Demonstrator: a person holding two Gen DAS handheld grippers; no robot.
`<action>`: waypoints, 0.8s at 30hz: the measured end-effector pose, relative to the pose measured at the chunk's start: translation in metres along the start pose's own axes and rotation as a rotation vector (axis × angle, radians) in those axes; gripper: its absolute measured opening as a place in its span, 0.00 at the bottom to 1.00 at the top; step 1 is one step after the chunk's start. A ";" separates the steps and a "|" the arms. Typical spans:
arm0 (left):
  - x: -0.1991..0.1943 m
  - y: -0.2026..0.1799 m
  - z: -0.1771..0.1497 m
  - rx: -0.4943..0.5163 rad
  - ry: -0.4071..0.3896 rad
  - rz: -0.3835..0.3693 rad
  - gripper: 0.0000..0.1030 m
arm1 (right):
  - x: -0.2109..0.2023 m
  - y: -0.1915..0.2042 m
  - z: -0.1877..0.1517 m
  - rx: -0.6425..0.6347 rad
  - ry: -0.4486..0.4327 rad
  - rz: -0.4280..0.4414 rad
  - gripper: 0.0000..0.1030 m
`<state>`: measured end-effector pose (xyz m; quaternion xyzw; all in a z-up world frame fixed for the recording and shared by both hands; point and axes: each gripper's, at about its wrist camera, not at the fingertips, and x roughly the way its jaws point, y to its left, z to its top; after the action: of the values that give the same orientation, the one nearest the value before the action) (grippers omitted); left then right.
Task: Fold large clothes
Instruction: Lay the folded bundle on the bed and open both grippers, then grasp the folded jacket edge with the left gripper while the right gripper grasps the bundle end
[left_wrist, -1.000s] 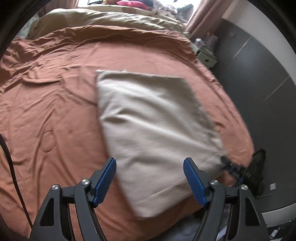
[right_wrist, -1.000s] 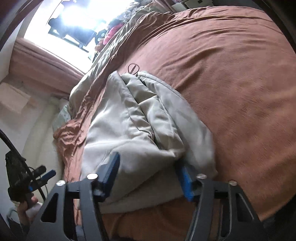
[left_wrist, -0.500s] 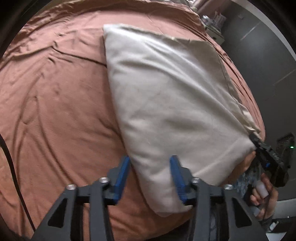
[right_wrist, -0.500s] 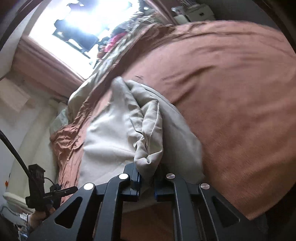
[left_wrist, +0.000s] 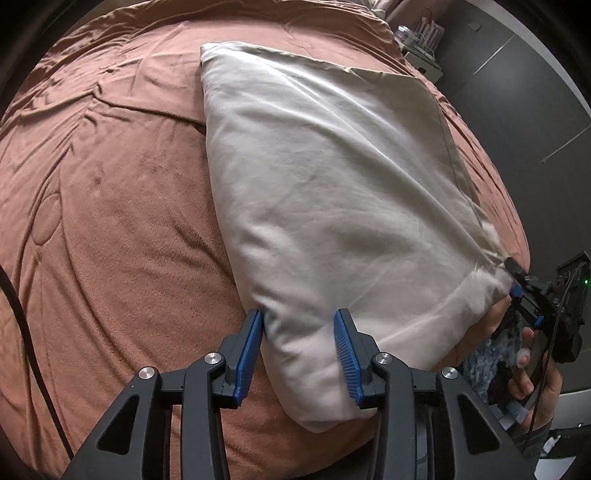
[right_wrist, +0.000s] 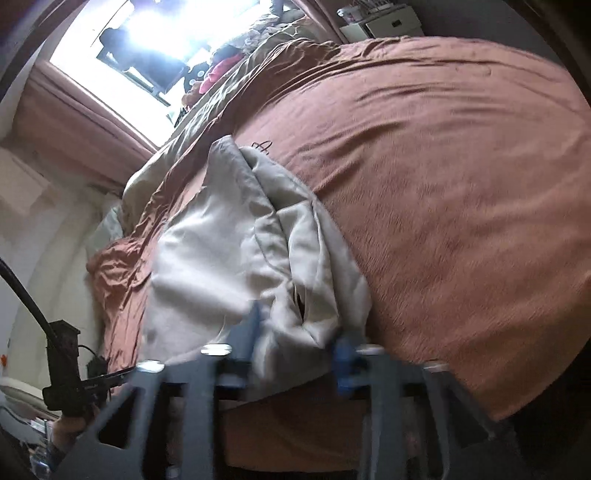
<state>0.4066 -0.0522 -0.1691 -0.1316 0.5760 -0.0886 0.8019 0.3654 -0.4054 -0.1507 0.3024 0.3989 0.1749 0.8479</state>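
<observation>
Now mid-fold: left gripper (left_wrist: 298, 345) pinches the beige garment (left_wrist: 332, 177) corner; right gripper (right_wrist: 297, 345), jaws just opening, straddles its bunched edge loosely. Next: regrip.

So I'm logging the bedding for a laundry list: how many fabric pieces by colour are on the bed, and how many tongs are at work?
Beige folded cloth: 1
Rust-brown plush bedspread: 1
Olive-beige quilt at the far end: 1
Black tongs with blue pads: 2, left tongs, right tongs
Total: 5

One folded cloth (left_wrist: 332, 192), one bed (left_wrist: 110, 221), two tools
</observation>
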 end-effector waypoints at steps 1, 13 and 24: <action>0.001 0.000 0.000 -0.002 -0.001 -0.002 0.40 | -0.001 0.001 0.002 -0.001 -0.008 -0.005 0.67; 0.001 0.003 -0.007 -0.025 -0.034 -0.004 0.40 | 0.050 -0.005 0.024 -0.037 0.179 -0.001 0.55; -0.014 0.020 -0.003 -0.056 -0.047 -0.029 0.12 | 0.034 0.005 0.008 -0.016 0.166 0.036 0.14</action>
<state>0.3994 -0.0297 -0.1636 -0.1645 0.5574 -0.0813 0.8097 0.3924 -0.3859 -0.1630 0.2872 0.4608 0.2176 0.8110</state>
